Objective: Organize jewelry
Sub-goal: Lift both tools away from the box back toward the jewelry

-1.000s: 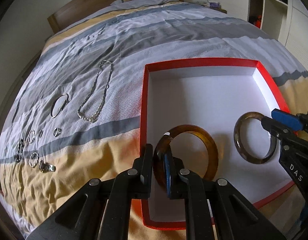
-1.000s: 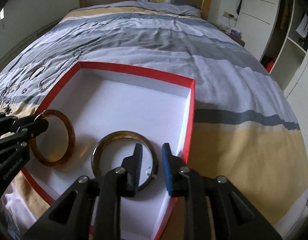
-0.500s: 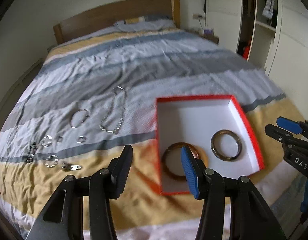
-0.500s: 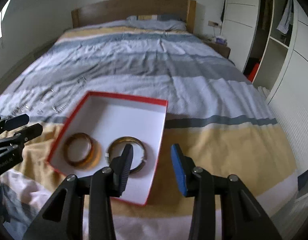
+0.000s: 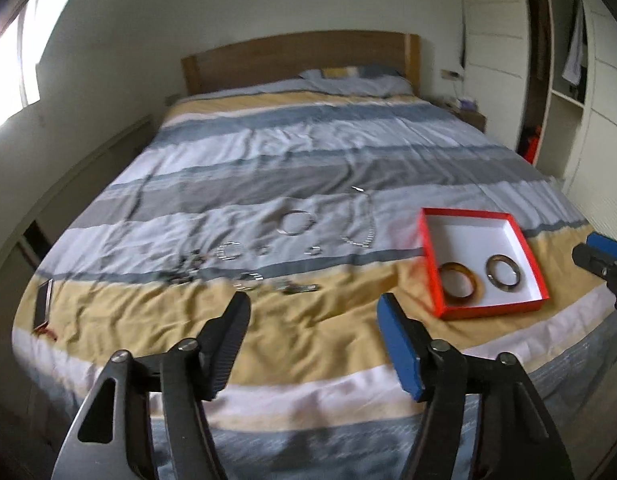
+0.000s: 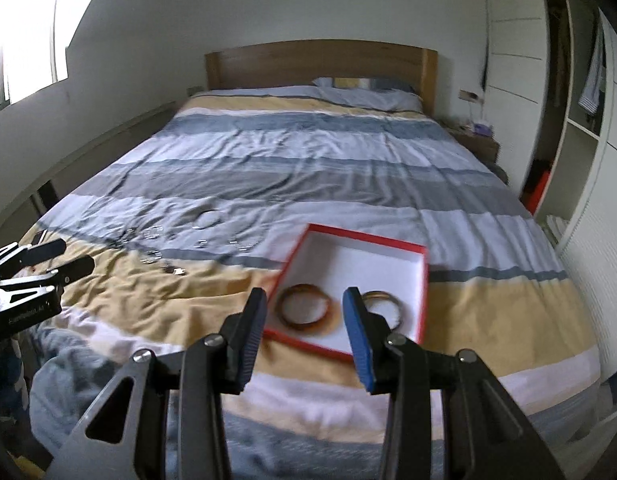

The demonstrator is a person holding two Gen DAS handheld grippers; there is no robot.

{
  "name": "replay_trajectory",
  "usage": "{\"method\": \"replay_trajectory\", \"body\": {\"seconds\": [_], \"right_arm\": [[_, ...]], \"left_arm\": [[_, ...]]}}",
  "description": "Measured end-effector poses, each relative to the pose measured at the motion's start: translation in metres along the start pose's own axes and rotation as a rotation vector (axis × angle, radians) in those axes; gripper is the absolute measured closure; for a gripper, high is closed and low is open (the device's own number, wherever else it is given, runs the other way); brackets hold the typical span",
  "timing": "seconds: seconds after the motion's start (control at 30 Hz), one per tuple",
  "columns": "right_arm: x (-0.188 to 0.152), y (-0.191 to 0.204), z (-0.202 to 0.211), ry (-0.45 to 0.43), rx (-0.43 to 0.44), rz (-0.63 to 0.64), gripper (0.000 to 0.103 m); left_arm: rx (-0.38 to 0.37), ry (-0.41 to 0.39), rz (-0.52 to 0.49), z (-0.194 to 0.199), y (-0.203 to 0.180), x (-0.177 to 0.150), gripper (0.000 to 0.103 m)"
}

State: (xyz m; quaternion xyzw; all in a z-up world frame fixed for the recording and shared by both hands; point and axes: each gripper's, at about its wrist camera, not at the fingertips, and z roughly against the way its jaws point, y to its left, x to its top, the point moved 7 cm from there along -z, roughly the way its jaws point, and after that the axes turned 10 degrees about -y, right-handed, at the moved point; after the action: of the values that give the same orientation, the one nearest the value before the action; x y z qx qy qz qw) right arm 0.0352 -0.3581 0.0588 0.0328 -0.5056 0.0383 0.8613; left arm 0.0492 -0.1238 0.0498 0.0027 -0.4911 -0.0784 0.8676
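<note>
Two bangles lie side by side in the near end of the red box [image 5: 428,256], an amber bangle [image 5: 460,284] to the left of a darker brown bangle [image 5: 504,272]. The box sits on the striped bed [image 5: 308,152]. To its left, a silver chain [image 5: 360,220], a silver bangle [image 5: 294,222] and small blurred pieces are spread on the cover. The left gripper [image 5: 312,344] is opening, nothing between its jaws. The right gripper [image 6: 304,332] is released and empty, held above the bed.
</note>
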Motion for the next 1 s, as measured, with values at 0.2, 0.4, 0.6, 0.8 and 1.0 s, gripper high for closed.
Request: {"method": "replay_trajectory", "body": {"seconds": [0.2, 0.4, 0.6, 0.8, 1.0], "right_arm": [[-0.009, 0.048, 0.001, -0.002, 0.056, 0.018, 0.065], [-0.014, 0.077, -0.012, 0.009, 0.115, 0.018, 0.065], [-0.01, 0.096, -0.035, 0.015, 0.166, 0.034, 0.065], [-0.014, 0.121, -0.063, 0.049, 0.229, 0.067, 0.065], [-0.019, 0.135, -0.084, 0.073, 0.275, 0.08, 0.065]], "left_arm": [[0.048, -0.01, 0.05, 0.02, 0.041, -0.016, 0.029], [0.067, -0.015, 0.074, 0.017, 0.054, -0.021, 0.028], [0.083, -0.014, 0.066, 0.003, 0.062, -0.016, 0.028], [0.091, 0.017, 0.085, -0.021, 0.075, -0.018, 0.028], [0.114, 0.045, 0.094, -0.047, 0.087, -0.024, 0.028]]}}
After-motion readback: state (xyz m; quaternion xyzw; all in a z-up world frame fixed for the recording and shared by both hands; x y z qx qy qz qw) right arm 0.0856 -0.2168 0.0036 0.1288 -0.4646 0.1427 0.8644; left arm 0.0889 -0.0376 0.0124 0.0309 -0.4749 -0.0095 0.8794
